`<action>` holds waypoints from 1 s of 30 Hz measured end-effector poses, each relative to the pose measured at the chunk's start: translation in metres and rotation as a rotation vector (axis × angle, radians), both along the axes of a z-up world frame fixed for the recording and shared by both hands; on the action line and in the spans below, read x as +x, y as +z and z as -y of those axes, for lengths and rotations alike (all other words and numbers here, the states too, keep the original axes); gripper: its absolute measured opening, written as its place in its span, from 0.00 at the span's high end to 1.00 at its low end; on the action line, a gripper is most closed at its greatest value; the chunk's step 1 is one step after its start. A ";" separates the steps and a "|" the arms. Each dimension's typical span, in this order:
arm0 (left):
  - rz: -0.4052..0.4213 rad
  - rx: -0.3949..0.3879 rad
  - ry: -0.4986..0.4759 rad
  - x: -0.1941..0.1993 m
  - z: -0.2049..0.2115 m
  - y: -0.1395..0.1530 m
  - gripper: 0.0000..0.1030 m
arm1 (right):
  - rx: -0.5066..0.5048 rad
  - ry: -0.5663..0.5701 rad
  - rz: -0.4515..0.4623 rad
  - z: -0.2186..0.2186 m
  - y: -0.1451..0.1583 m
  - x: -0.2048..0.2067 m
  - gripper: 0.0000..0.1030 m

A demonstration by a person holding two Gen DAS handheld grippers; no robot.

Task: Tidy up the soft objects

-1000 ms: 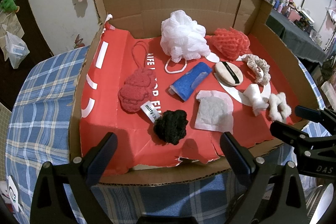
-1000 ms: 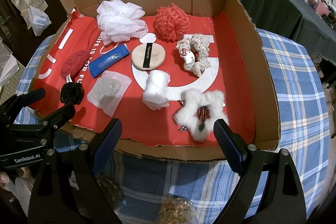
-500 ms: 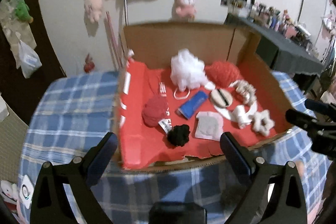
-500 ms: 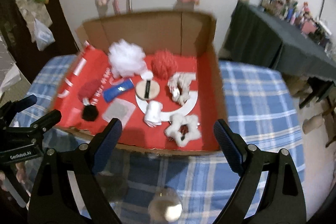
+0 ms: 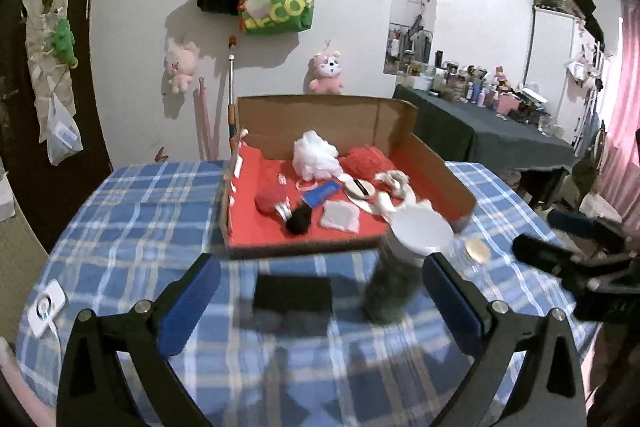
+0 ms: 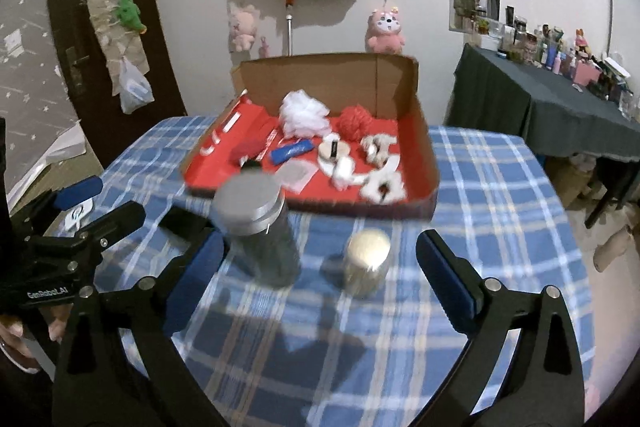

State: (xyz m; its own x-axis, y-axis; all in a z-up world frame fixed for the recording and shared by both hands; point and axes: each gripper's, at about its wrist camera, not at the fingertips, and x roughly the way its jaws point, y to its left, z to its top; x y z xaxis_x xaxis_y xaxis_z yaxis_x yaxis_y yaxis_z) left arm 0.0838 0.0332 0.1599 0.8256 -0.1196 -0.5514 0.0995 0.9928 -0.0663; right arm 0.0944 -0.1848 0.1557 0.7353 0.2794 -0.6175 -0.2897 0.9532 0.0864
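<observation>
A cardboard box (image 5: 440, 167) with a red floor sits on the blue plaid table and also shows in the right wrist view (image 6: 424, 163). In it lie several soft items: a white mesh pouf (image 5: 316, 155), a red pouf (image 5: 366, 159), a dark red knit piece (image 5: 269, 198), a black scrunchie (image 5: 299, 221), a blue pouch (image 5: 320, 194) and a white fluffy scrunchie (image 6: 382, 185). My left gripper (image 5: 318, 301) is open and empty, well back from the box. My right gripper (image 6: 320, 277) is open and empty too, above the table in front of the box.
A tall dark jar with a silver lid (image 6: 256, 227) and a small gold-lidded jar (image 6: 366, 257) stand between the grippers and the box. A black flat object (image 5: 293, 293) lies on the table. A white device (image 5: 44, 309) lies at the left edge.
Both grippers have pulled up and far back from the box. The two jars and the table in front of it have come into view. Nothing in the box has moved.
</observation>
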 end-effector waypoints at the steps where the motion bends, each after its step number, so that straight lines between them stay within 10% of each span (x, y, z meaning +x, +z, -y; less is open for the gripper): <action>1: 0.000 -0.002 0.000 -0.006 0.002 -0.005 0.00 | -0.001 -0.009 0.002 0.000 -0.010 -0.007 0.04; 16: -0.213 0.061 0.024 0.003 0.020 -0.121 0.00 | -0.076 -0.106 -0.148 0.004 -0.123 0.001 0.04; 30: -0.260 0.075 0.096 0.019 0.016 -0.138 0.00 | -0.119 -0.147 -0.169 0.013 -0.139 0.014 0.02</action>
